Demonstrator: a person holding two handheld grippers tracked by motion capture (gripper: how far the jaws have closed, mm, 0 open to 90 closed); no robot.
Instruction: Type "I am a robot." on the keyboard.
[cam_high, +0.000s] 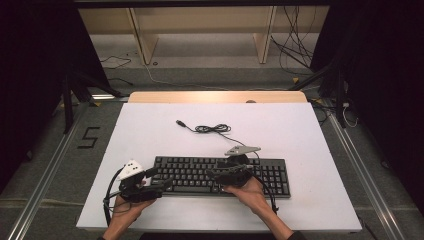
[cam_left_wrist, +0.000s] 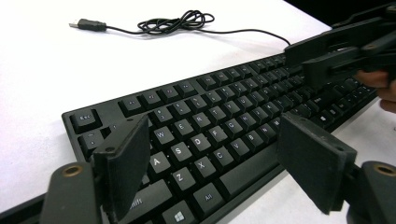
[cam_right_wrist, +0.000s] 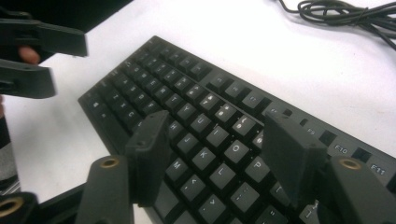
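The counter (cam_high: 150, 125) is being occupied near its front edge by the keyboard (cam_high: 200, 172), which is lying flat and parallel to that edge. The cable (cam_high: 212, 129) is being left coiled behind it, toward the counter's middle, with the plug (cam_high: 181, 123) lying free. The left gripper (cam_high: 161, 181) is being held over the keyboard's left end, jaws spread wide with nothing between them. The right gripper (cam_high: 224, 172) is being held above the middle keys, jaws wide and gripping nothing.

Matt black plastic keyboard (cam_high: 220, 175); smooth white matt table (cam_high: 150, 125); rubbery cable (cam_high: 212, 129).
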